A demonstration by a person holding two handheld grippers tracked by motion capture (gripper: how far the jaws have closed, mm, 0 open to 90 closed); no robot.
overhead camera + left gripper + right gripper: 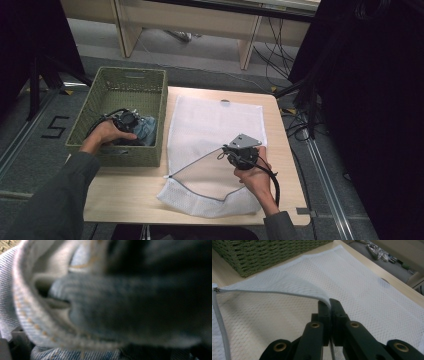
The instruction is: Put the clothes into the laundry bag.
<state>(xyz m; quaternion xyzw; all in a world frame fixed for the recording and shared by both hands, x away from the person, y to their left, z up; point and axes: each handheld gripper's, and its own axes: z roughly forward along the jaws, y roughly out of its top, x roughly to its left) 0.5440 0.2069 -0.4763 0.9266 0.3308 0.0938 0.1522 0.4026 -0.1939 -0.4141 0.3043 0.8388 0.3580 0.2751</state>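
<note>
A person sits at a light wooden table (125, 192) and holds a tool in each hand.

The right gripper (231, 152) is over the white mesh bag (215, 130) that lies flat on the table. Its two black jaws are pressed together, and they pinch the top edge of the bag's open mouth. In the right gripper view, the right gripper (329, 303) lifts that edge of the mesh bag (367, 290) a little off the layer below. A grey zipper (269, 292) runs along the lifted edge to the corner at the left. The bag's mouth gapes open toward the person.

The left gripper (134, 122) is down inside the green woven basket (102, 92), which stands at the left edge of the table, just beside the bag. It points into a bundle of blue jeans (147, 129) that lies in the near right corner of the basket. In the left gripper view the jeans (105, 315) are very close and blurry, with a thick stitched hem curving past. The left jaws are spread wide apart. It is not clear whether they touch the cloth.

A corner of the basket (262, 252) also shows in the right gripper view, behind the bag.
</note>
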